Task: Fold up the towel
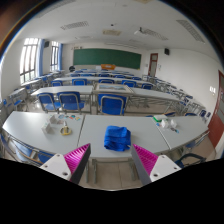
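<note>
1. Holding my gripper (110,158) well back from the work, I have its two fingers spread wide apart, the magenta ribbed pads (78,158) facing each other with nothing between them.
2. A blue cloth towel (116,137), bunched or loosely folded in a heap, lies on the long pale grey table (40,128) beyond the fingertips, roughly on the line between them but well apart from both.
3. Small clutter sits on the same table: some pale objects (58,127) to one side of the towel and a few more (165,123) on the other. I cannot tell what they are.
4. Behind stand rows of desks with blue chairs (70,100) and a green chalkboard (105,58) on the far wall.
5. I judge this as the approach step; no fold has been started by me yet.
6. Next, I would bring the fingers down toward the towel's near edge, pick one corner or hem, and close on a single layer, keeping away from the clutter.
</note>
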Motion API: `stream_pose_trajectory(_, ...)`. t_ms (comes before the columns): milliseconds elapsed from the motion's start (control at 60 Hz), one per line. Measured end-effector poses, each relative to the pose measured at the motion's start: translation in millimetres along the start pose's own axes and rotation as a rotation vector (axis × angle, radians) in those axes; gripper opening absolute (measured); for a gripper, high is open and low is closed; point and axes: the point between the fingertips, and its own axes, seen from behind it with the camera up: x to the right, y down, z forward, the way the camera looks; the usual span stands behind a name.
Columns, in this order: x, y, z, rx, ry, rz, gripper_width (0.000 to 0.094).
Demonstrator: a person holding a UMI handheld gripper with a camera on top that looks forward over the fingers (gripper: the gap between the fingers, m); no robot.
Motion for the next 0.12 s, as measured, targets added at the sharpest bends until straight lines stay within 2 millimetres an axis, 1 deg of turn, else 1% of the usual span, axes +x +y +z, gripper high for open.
stream_pose_trajectory(117, -1.5, -0.7, -13.0, 0.013, 0.016, 0.000, 0.0852)
